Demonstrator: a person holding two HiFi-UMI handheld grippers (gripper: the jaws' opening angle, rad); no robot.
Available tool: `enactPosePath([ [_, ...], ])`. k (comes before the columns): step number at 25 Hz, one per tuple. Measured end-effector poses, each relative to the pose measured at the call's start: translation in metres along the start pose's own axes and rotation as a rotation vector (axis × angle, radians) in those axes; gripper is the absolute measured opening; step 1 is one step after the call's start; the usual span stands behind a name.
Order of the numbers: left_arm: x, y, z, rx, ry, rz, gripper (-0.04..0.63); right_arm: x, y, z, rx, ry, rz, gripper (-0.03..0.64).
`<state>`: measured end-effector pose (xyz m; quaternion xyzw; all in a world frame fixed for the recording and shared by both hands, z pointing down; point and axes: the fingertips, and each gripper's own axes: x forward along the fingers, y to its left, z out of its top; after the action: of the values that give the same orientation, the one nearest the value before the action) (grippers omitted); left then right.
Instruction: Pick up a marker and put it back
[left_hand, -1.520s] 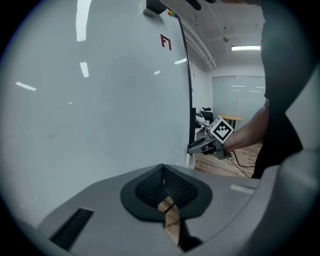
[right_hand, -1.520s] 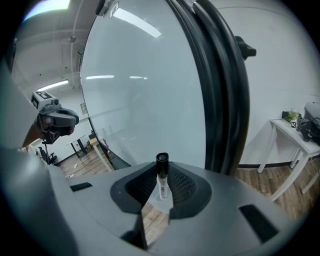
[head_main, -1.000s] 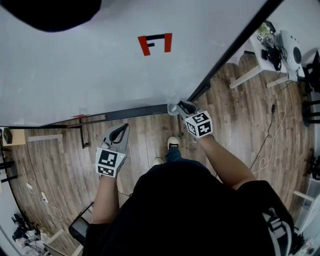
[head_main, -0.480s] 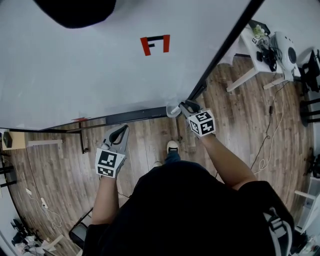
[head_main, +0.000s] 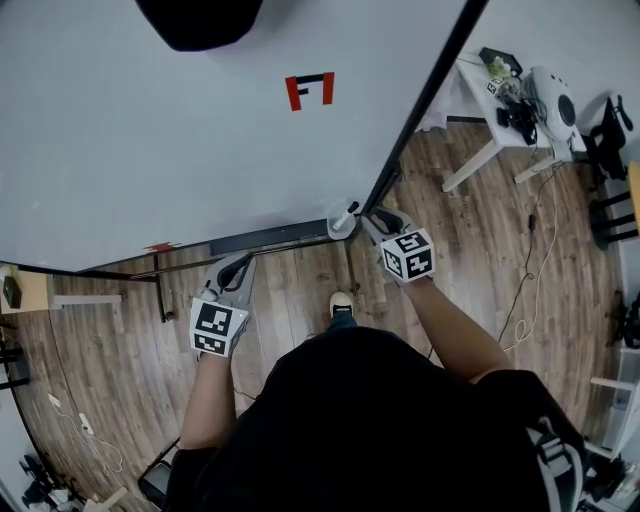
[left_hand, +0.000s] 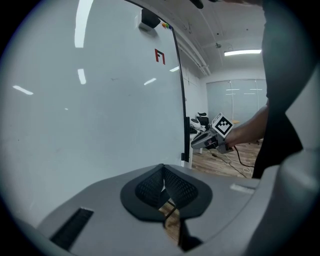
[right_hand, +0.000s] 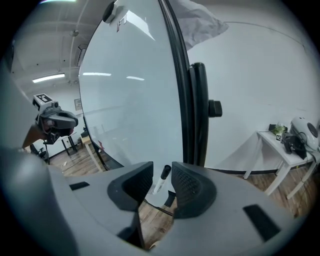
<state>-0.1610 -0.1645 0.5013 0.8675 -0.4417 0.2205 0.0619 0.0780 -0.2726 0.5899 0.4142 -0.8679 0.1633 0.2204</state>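
The slim white marker with a black cap (right_hand: 161, 181) looks light, stiff and slick, so take it at mid-barrel. The right gripper (right_hand: 161, 174) has just been opening its fingers; they stand apart with the marker loose in the gap. The left gripper (left_hand: 163, 183) has its fingers closed on nothing.

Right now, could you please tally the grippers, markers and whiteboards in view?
Grippers: 2, the left gripper and the right gripper, whose jaws have just been opening, the marker ungripped in their gap
Markers: 1
Whiteboards: 1
Total: 4

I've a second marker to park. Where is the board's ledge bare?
The ledge looks bare between the red piece to its left and the marker holder at the right corner. That corner is crowded: the right gripper, jaws just opened, hangs there, the marker showing between them, ungripped.
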Motion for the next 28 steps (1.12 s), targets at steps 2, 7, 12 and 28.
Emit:
enactPosePath([
  [2,-0.003,-0.001,0.002,0.007,-0.010,-0.004,0.011,-0.008,0.004,0.005,-0.003,-0.013,-0.004,0.110],
  [7,-0.012,-0.006,0.005,0.023,-0.028,-0.014,0.011,-0.030,0.014,0.010,-0.006,-0.028,-0.018,0.109],
  [12,-0.022,-0.009,0.008,0.034,-0.042,-0.026,0.011,-0.051,0.022,0.012,0.000,-0.044,-0.037,0.100],
  [28,-0.053,-0.025,0.012,0.057,-0.069,-0.027,0.011,-0.096,0.053,0.001,0.028,-0.081,-0.027,0.063],
])
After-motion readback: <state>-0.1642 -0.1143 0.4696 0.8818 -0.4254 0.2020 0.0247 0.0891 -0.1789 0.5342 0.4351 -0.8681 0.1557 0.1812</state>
